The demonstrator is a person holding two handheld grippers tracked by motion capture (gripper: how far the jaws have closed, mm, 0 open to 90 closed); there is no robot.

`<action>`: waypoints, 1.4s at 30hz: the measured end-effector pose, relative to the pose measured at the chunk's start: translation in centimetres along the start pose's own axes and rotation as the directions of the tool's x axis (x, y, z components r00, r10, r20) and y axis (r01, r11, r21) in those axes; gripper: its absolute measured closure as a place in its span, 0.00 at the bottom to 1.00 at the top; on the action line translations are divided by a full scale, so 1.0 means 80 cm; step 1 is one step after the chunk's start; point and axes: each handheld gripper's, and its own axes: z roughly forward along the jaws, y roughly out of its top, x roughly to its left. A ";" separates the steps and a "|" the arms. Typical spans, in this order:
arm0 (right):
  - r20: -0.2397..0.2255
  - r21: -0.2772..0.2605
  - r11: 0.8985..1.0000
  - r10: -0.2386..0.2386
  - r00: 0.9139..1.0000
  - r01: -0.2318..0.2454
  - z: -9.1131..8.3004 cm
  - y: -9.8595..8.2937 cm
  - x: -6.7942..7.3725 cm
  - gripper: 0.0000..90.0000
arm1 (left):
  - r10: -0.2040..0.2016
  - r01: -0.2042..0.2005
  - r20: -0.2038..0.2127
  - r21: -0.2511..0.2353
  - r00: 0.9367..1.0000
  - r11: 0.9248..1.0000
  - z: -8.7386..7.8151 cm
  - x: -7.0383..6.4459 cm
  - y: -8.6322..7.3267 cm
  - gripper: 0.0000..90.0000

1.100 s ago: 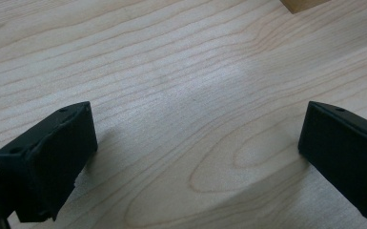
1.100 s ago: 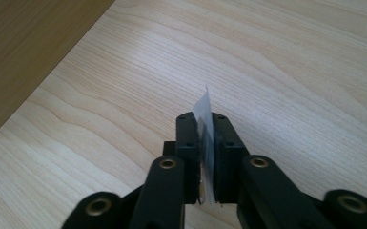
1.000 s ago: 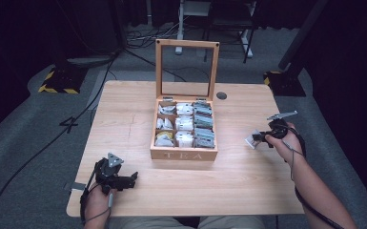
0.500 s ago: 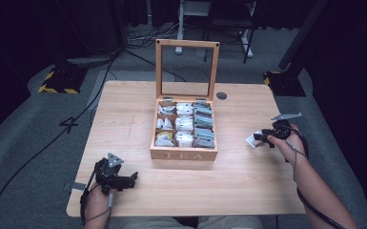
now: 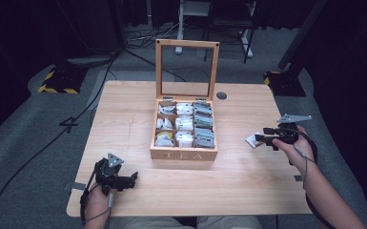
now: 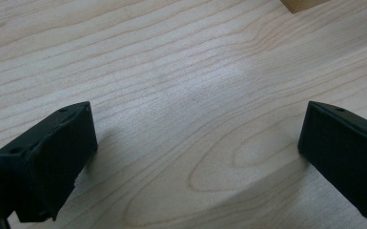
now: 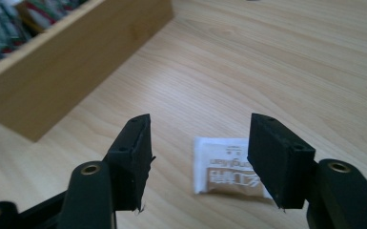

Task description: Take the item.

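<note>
Sachet set down, jaws spread above it

The white paper tea sachet (image 7: 229, 172) lies flat on the pale wooden worktop (image 5: 248, 181), right of the open wooden tea box (image 5: 185, 153). My right gripper (image 7: 200, 157) has dropped closer and released; the sachet sits just beyond the gap. My left gripper (image 6: 195, 157) rests spread, empty.

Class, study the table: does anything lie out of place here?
Yes: one tea packet lies alone on the table, right of the open tea box, while the other packets sit in compartments. The right gripper hovers open over it.
</note>
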 end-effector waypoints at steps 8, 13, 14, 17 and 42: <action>-0.065 -0.044 0.998 -0.057 0.996 0.054 -0.033 -0.010 0.045 0.45 | 0.008 -0.008 0.000 0.004 1.000 1.000 0.000 0.000 0.001 0.00; -0.086 -0.081 0.995 -0.062 0.994 0.055 -0.043 -0.018 0.061 0.44 | 0.012 -0.012 0.001 0.002 1.000 1.000 0.001 0.001 0.002 0.00; -0.092 -0.094 0.994 -0.061 0.994 0.052 -0.046 -0.022 0.066 0.44 | 0.013 -0.013 0.001 0.003 1.000 1.000 0.001 0.001 0.002 0.00; -0.102 -0.119 0.992 -0.062 0.993 0.050 -0.053 -0.034 0.080 0.44 | 0.011 -0.011 0.000 0.003 1.000 1.000 0.001 0.001 0.002 0.00; -0.161 -0.006 0.990 -0.140 0.977 0.141 0.008 -0.115 0.132 0.42 | 0.013 -0.013 0.001 0.003 1.000 1.000 0.001 0.001 0.002 0.00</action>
